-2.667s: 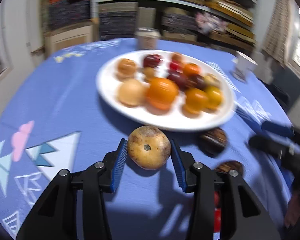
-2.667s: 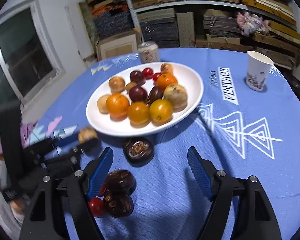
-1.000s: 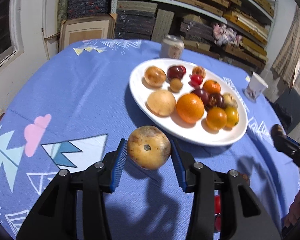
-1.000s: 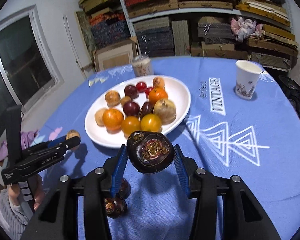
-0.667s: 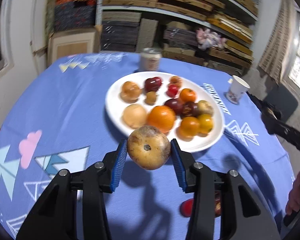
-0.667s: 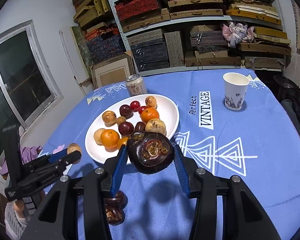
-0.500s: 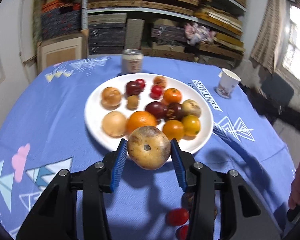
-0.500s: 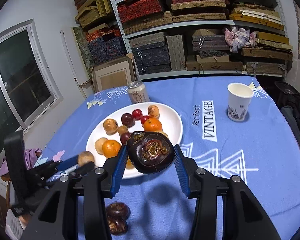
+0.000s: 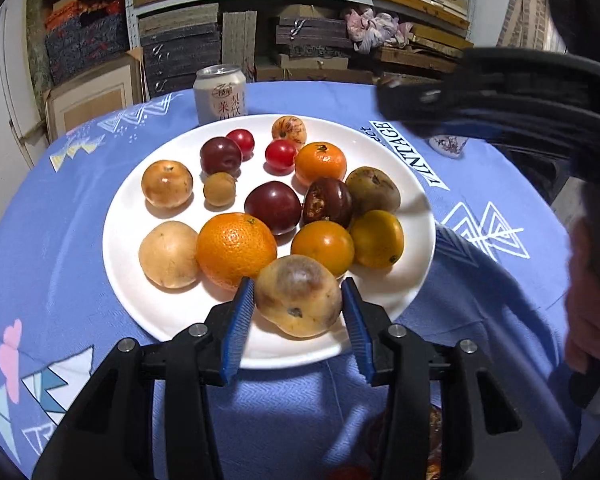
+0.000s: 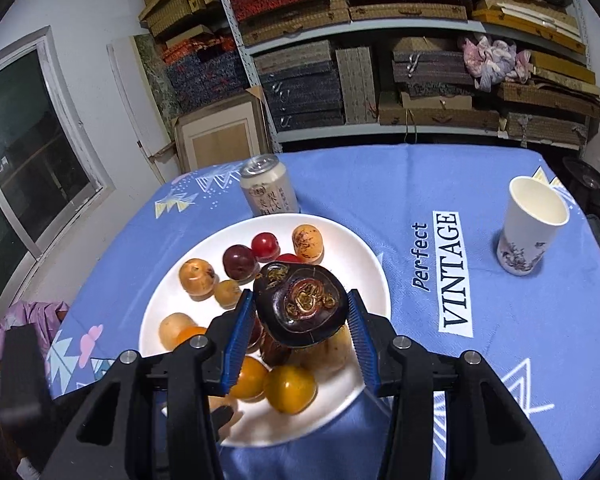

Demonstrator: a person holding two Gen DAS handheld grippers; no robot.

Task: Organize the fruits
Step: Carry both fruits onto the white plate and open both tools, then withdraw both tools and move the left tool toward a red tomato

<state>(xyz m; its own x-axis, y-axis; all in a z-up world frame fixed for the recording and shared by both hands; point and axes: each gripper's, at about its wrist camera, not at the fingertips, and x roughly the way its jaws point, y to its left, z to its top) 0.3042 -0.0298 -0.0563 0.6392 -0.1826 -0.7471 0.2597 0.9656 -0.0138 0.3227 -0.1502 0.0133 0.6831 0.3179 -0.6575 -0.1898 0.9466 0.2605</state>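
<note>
A white plate (image 9: 140, 216) on the blue tablecloth holds several fruits: oranges, plums, small red ones and tan ones. My left gripper (image 9: 298, 308) is shut on a tan speckled fruit (image 9: 298, 296) over the plate's near rim. My right gripper (image 10: 300, 312) is shut on a dark purple mangosteen (image 10: 300, 304) and holds it above the plate (image 10: 364, 260). The right gripper also shows as a dark blur at the upper right of the left wrist view (image 9: 480, 92).
A drink can (image 9: 220, 94) stands behind the plate and also shows in the right wrist view (image 10: 268, 190). A paper cup (image 10: 530, 226) stands at the right. A few dark and red fruits (image 9: 432, 436) lie on the cloth near the front edge. Shelves of boxes fill the background.
Both grippers have moved forward with their fruits. The left one now holds its fruit over the plate's near rim; the right one has risen and hangs over the plate.
</note>
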